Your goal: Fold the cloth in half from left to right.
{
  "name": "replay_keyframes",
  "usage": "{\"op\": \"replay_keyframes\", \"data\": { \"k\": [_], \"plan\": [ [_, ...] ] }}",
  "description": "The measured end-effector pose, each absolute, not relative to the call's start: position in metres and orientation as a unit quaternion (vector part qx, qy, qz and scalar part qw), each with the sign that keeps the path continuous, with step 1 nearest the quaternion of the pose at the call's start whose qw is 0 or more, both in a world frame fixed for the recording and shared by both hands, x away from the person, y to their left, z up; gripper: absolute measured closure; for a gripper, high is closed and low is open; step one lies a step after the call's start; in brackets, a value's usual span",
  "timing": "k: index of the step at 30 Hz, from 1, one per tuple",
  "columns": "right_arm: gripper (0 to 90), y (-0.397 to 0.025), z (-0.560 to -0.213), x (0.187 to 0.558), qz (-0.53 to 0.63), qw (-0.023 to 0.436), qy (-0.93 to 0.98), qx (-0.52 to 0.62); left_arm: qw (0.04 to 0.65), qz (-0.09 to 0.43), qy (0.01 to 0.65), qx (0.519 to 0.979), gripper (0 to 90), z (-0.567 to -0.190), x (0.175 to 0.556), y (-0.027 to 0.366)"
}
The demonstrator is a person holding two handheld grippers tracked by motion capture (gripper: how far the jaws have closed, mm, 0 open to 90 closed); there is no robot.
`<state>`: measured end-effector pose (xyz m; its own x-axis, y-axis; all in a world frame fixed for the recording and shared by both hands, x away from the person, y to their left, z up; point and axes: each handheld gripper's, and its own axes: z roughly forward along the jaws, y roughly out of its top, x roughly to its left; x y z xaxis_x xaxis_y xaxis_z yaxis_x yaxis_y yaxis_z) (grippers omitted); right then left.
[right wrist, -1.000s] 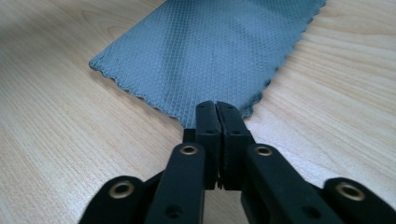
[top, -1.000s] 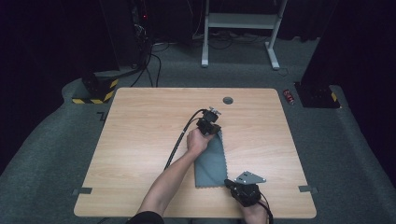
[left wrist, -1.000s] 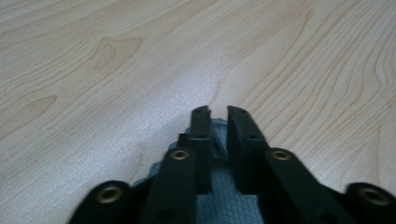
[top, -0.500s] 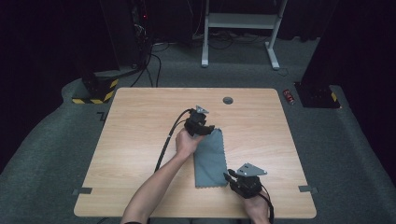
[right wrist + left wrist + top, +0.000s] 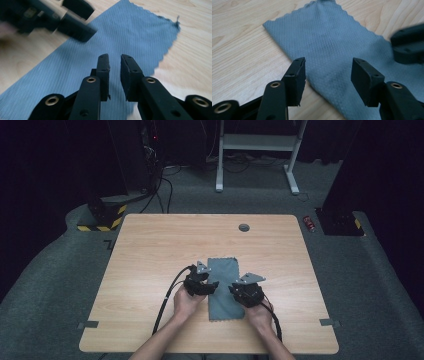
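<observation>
Grey cloth (image 5: pixel 224 287) lies long axis fwd/back btwn both hands; left gripper (image 5: pixel 327 72) spread wide over its edge, right gripper (image 5: pixel 115 67) nearly closed, empty.

Setting: a lab or recording studio. Pale wooden table (image 5: pixel 150 245) on grey carpet (image 5: pixel 60 285), walled by black curtains (image 5: pixel 45 165). Beyond the tabletop's far edge: a white metal stand (image 5: pixel 255 142), loose cables (image 5: pixel 165 185), hazard-striped base (image 5: pixel 102 217) (yellow and black). Tape marks (image 5: pixel 86 324) on the carpet.
</observation>
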<state>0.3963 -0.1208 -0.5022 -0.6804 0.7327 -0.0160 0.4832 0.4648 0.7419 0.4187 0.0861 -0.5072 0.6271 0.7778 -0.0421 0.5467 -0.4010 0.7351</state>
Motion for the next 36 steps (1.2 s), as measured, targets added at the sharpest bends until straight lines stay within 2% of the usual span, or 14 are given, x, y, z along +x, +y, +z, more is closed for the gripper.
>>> {"op": "replay_keyframes", "data": {
  "k": [5,9,13,17,20,25,34,36],
  "plan": [
    [79.2,-0.112,-0.510,0.413,0.340,0.175,0.850,0.363,0.332,0.191,0.389,0.838,45.5,-0.514,0.414,0.085],
    [79.1,-0.122,-0.516,0.432,0.333,0.173,0.838,0.396,0.350,0.182,0.399,0.828,43.9,-0.519,0.415,0.092],
    [78.2,-0.122,-0.514,0.441,0.316,0.186,0.842,0.395,0.341,0.187,0.405,0.828,42.7,-0.515,0.408,0.094],
    [76.9,-0.124,-0.511,0.432,0.331,0.179,0.840,0.390,0.368,0.174,0.395,0.824,42.3,-0.509,0.385,0.097],
    [75.7,-0.125,-0.506,0.418,0.352,0.170,0.842,0.372,0.364,0.166,0.388,0.831,41.8,-0.509,0.369,0.096],
    [74.6,-0.128,-0.507,0.399,0.363,0.152,0.850,0.350,0.341,0.184,0.368,0.845,41.5,-0.517,0.347,0.096],
    [78.1,-0.139,-0.515,0.400,0.340,0.167,0.847,0.373,0.327,0.193,0.371,0.848,42.0,-0.516,0.334,0.104],
    [77.7,-0.141,-0.514,0.399,0.346,0.168,0.845,0.372,0.344,0.187,0.370,0.843,42.5,-0.513,0.329,0.105]
  ]
}}
